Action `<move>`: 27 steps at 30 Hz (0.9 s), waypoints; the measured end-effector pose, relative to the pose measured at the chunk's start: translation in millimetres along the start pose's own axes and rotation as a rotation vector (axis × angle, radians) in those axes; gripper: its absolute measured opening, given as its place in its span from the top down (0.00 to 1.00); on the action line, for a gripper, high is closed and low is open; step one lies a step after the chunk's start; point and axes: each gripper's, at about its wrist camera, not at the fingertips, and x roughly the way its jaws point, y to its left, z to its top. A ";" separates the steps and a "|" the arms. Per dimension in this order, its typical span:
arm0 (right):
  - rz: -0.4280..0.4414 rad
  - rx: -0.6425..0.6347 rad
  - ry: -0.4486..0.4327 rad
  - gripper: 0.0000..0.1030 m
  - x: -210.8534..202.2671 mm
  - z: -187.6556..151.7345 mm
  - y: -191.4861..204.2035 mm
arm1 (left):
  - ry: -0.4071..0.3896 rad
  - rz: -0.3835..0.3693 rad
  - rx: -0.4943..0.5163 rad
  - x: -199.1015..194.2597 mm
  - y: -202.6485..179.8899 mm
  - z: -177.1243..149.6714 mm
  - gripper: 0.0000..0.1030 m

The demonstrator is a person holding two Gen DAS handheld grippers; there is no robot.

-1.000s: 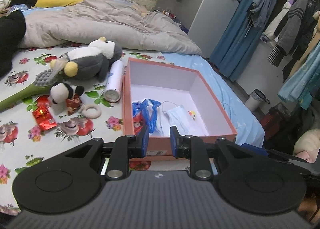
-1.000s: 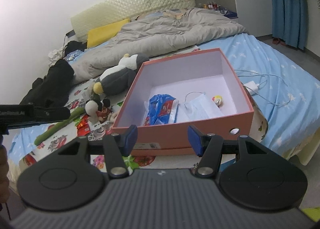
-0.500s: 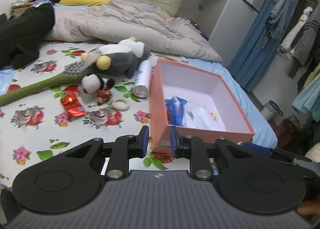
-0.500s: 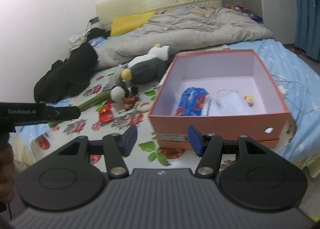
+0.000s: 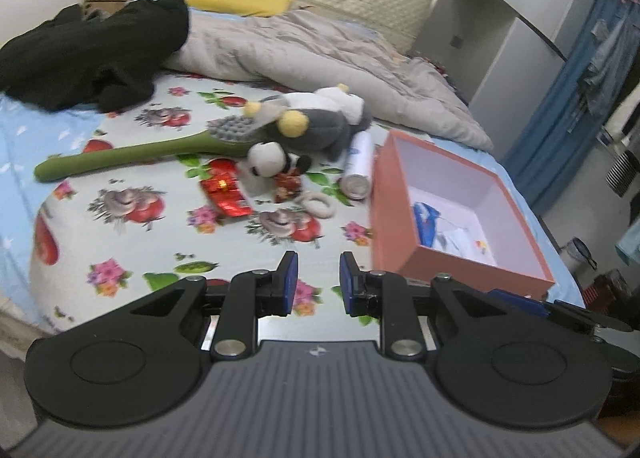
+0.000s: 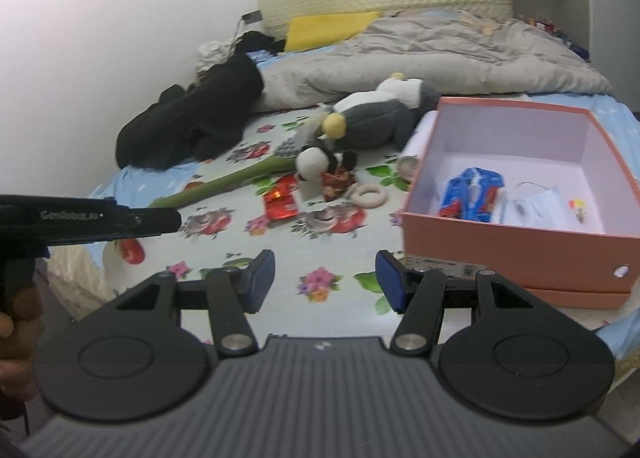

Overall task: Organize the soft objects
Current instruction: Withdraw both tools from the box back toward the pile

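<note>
A pink box (image 5: 416, 226) (image 6: 520, 246) stands on the flowered bedsheet (image 5: 132, 218), holding a blue packet (image 6: 472, 196) and a face mask (image 6: 536, 206). Left of it lie a grey penguin plush (image 5: 320, 122) (image 6: 372, 118), a small panda plush (image 5: 268, 158) (image 6: 316, 162), a green long-handled brush (image 5: 132, 154), a red packet (image 5: 226, 196), a white ring (image 5: 318, 206) and a white can (image 5: 358, 166). My left gripper (image 5: 314, 282) hovers over the sheet near the box's front left corner, its jaws narrowly apart and empty. My right gripper (image 6: 324, 278) is open and empty, left of the box.
A grey quilt (image 5: 312, 54), a black garment (image 5: 100, 54) and a yellow pillow (image 5: 236, 0) lie toward the headboard. A grey cabinet (image 5: 516, 38) and blue curtain stand to the right. The other gripper's black body (image 6: 88, 220) and a hand show at the right wrist view's left edge.
Both grippers have swung left, away from the box and toward the toys on the sheet. The box now sits at the right of both views. The gaps between the jaws look unchanged.
</note>
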 end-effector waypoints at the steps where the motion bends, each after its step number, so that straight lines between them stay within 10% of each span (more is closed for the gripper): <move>1: 0.004 -0.005 0.002 0.43 1.3 -0.8 2.7 | -0.003 0.004 -0.011 -0.9 4.9 -2.2 0.75; 12: 0.019 -0.031 0.070 0.43 50.3 -1.7 17.3 | 0.034 0.035 -0.112 30.3 53.6 -5.5 0.61; 27: -0.013 -0.078 0.024 0.49 162.4 33.6 19.7 | 0.113 0.057 -0.124 170.6 92.1 49.7 0.51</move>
